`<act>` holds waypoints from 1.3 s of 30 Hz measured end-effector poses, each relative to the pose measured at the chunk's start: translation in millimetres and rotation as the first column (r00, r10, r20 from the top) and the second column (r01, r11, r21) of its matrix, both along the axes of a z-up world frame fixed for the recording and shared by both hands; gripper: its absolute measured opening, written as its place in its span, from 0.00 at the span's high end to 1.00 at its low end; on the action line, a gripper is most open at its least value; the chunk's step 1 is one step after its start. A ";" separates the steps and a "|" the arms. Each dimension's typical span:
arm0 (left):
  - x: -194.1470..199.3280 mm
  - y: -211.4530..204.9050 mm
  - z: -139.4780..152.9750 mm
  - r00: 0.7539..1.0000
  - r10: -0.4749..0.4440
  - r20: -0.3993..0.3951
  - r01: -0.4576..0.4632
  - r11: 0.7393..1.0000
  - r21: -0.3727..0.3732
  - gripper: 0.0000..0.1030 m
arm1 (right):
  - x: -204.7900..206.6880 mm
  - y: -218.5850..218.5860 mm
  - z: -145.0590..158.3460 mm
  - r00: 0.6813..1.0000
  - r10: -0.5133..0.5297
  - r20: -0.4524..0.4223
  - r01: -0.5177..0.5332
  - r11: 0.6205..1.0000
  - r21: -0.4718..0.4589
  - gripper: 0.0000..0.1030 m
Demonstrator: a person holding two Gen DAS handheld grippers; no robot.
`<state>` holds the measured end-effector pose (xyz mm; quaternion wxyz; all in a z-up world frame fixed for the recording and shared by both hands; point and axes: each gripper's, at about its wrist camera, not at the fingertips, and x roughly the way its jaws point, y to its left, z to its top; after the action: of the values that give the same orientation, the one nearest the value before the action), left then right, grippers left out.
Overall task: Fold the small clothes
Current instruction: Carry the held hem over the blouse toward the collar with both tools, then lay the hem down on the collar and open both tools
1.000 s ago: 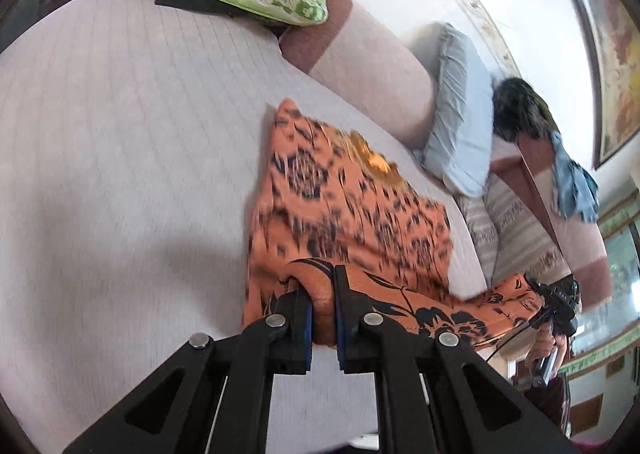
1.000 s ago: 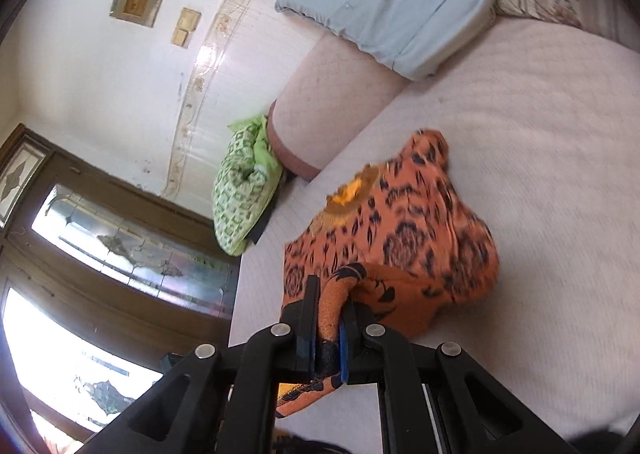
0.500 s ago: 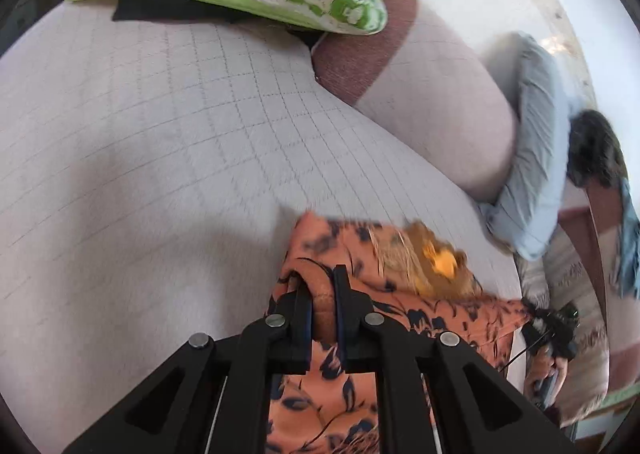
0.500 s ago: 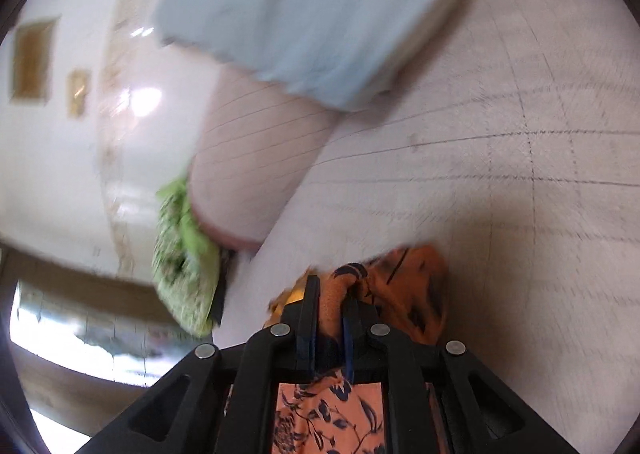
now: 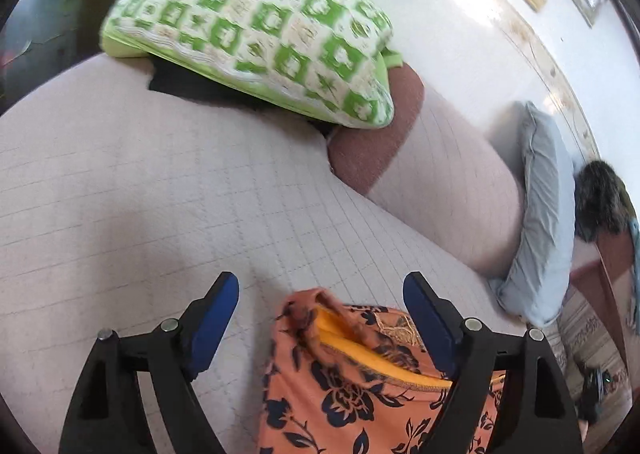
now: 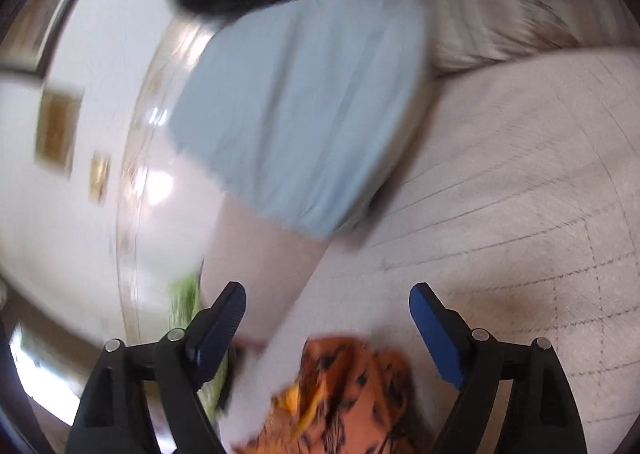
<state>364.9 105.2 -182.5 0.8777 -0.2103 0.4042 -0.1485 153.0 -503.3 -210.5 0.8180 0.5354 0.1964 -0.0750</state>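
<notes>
Left hand-held gripper and right hand-held gripper: both angled downward, jaws opening wide, pads gripping nothing.

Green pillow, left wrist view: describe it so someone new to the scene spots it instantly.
Start from the pale quilted bed cover that fills most of the left wrist view and go to its far end by the white wall. The green pillow lies there, partly over something black and next to the brown-ended bolster. It alone has a green-and-white checked pattern; the other pillow is plain grey-blue.
</notes>
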 end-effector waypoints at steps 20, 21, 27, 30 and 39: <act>-101.2 -69.6 -77.0 0.931 -0.311 -0.193 0.347 0.917 0.196 0.18 | 184.9 303.4 -44.5 0.664 0.509 -0.548 -0.744 0.527 -0.411 0.59; -97.7 -72.0 -77.2 0.931 -0.312 -0.191 0.349 0.913 0.210 0.18 | 201.1 295.5 -45.1 0.680 0.478 -0.555 -0.724 0.558 -0.406 0.59; -84.1 -76.2 -74.6 0.937 -0.293 -0.191 0.330 0.920 0.209 0.18 | 205.9 214.7 -22.5 0.846 0.333 -0.417 -0.501 0.766 -0.404 0.56; -58.5 -87.2 -68.5 0.944 -0.272 -0.187 0.311 0.922 0.231 0.18 | 164.6 191.4 -9.2 0.851 0.339 -0.401 -0.504 0.744 -0.439 0.56; 73.4 -124.3 -87.0 0.966 -0.031 -0.257 0.126 0.923 0.364 0.15 | 12.8 148.5 -22.7 0.821 0.398 -0.410 -0.534 0.789 -0.304 0.56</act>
<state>438.3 -19.2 -269.5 0.8379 -0.0381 0.5391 -0.0763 165.7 -354.8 -233.2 0.8594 0.2673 0.4358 0.0062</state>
